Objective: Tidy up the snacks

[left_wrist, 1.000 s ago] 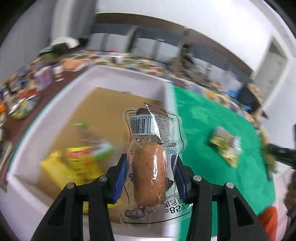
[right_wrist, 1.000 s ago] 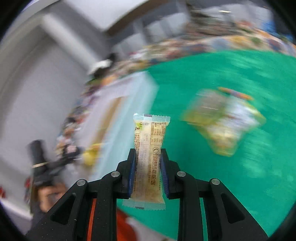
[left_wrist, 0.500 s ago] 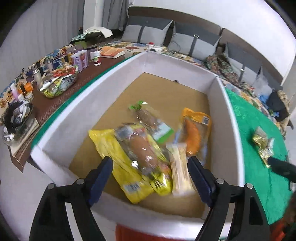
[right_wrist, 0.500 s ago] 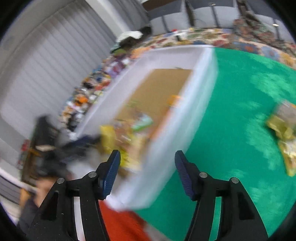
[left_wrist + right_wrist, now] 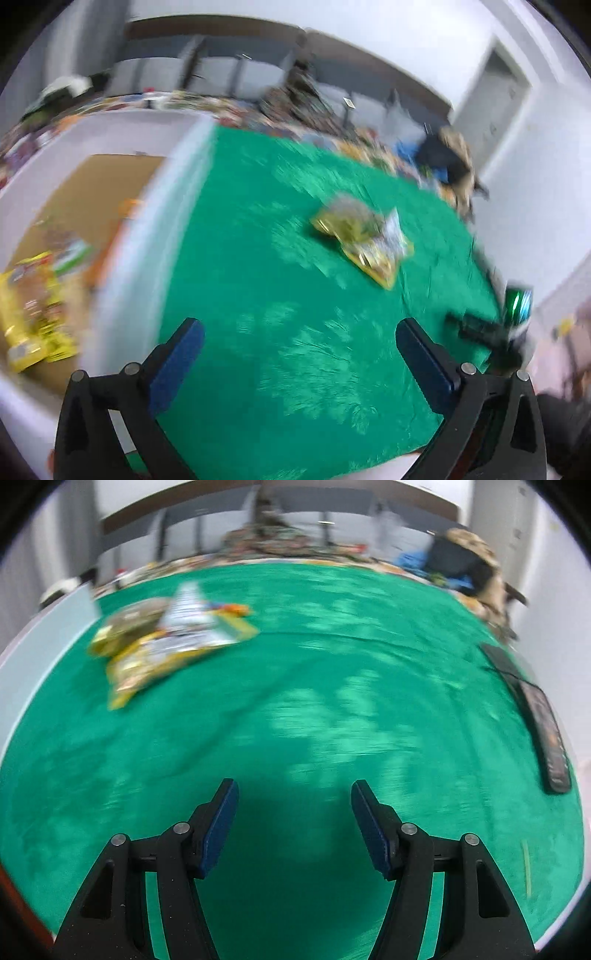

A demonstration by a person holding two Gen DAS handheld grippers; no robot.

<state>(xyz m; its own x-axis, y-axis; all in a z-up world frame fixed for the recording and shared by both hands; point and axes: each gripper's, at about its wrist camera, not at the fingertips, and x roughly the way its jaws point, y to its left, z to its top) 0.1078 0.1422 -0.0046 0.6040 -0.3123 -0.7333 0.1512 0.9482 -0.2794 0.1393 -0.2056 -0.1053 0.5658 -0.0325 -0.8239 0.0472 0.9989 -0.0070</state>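
A small pile of yellow snack packets lies on the green cloth, ahead and right of my left gripper, which is open and empty. The white box at the left holds several snack packets. In the right wrist view the same pile lies at the upper left, well ahead of my right gripper, which is open and empty above the cloth. Both views are blurred by motion.
A black remote lies at the cloth's right edge. The other gripper shows at the right of the left wrist view. A dark bag and clutter line the far side.
Both grippers let their snacks go into the white box and opened. Both have since swung right, away from the box, toward the green cloth and the pile.
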